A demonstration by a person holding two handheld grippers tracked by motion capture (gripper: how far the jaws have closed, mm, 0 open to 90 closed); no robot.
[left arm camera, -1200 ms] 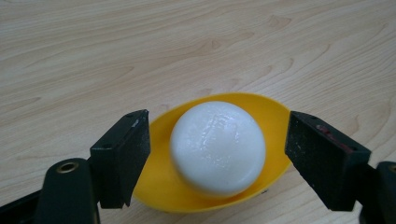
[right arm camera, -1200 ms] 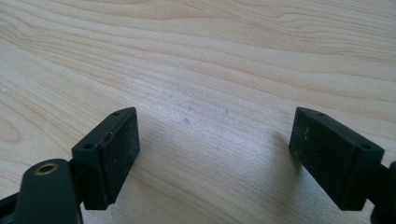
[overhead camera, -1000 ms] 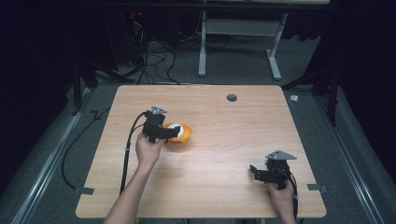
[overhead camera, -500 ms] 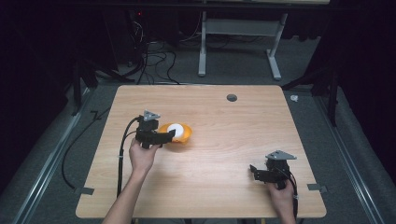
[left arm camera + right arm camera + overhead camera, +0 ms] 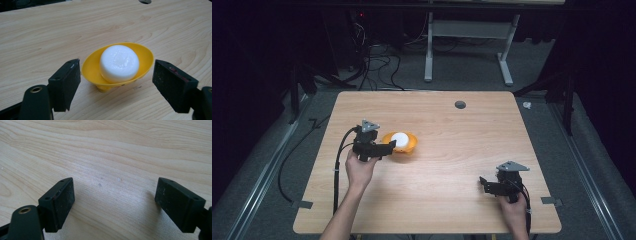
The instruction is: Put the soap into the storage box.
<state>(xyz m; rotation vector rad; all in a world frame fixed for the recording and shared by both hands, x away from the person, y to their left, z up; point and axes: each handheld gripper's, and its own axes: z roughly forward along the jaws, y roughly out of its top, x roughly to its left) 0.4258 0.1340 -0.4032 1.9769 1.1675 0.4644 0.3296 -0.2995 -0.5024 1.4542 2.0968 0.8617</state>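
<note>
1. Work surface: a light wooden table (image 5: 447, 175) carries the items. A dark round hole (image 5: 460, 104) sits toward its far edge, right of centre in the high view.

2. Item under handling: a yellow bowl (image 5: 143, 58), shallow and oval, stands on the table left of centre in the high view (image 5: 408, 145). It rests on a small foot and appears to tilt slightly toward the camera in the left gripper view.

3. Contents: a white round block (image 5: 119, 63), flat-topped with rounded edges, sits inside the bowl and rises above its rim. In the high view it shows as a white spot (image 5: 399, 139) in the bowl's middle.

4. Left gripper (image 5: 116, 82): held in the person's left hand (image 5: 361, 167), it points at the bowl from the near-left side. Its jaws are spread wide, one to each side of the bowl. Neither pad touches the rim; a gap of bare wood is visible on both sides.

5. Right gripper (image 5: 115, 202): held in the right hand (image 5: 512, 210) near the table's near right corner in the high view (image 5: 486, 184), well apart from the bowl. Its jaws are spread wide with bare wood grain between them, and nothing is gripped.

6. Cabling: a black cable (image 5: 337, 170) trails from the left gripper back along the forearm to the near table edge.
</note>
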